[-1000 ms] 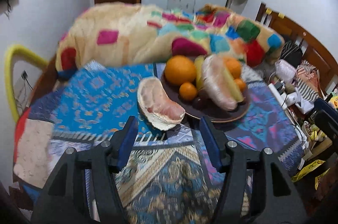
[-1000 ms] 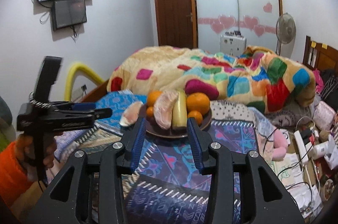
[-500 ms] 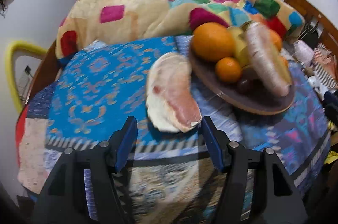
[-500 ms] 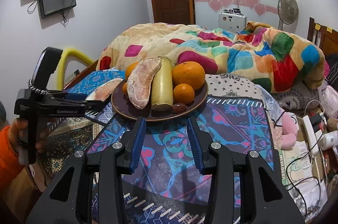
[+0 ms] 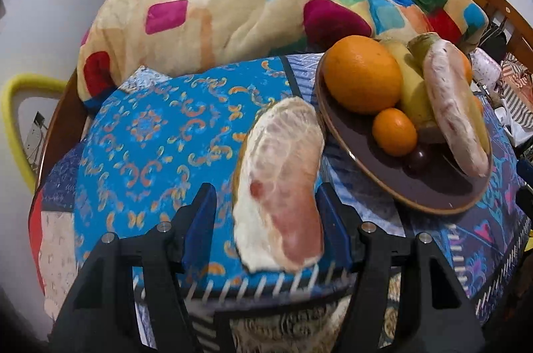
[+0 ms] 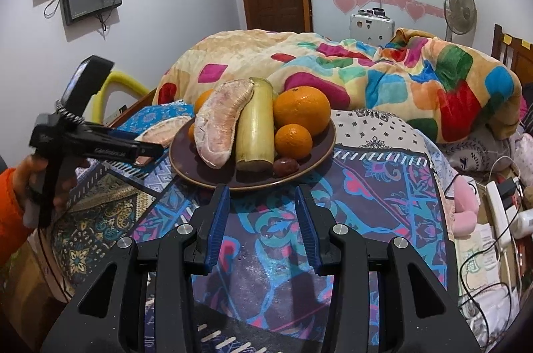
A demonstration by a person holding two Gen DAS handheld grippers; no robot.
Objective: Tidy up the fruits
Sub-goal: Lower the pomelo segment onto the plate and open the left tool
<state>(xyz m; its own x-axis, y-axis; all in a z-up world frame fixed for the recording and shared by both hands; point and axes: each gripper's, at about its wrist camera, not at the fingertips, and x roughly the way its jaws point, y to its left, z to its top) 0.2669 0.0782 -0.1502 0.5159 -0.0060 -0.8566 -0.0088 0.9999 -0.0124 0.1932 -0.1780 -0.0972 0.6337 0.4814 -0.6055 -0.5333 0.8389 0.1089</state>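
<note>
Straddling the loose pomelo segment (image 5: 281,186) beside the plate (image 5: 433,196), the left gripper (image 5: 266,216) is sitting spread, unclamped, presumably for pickup; the right gripper (image 6: 261,219) is waiting parted, empty.

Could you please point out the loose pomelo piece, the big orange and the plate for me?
pomelo piece (image 5: 283,186), left wrist view, middle of its flesh.
big orange (image 6: 301,110), right wrist view, centre of its peel.
plate (image 6: 319,150), right wrist view, bare right rim.
</note>
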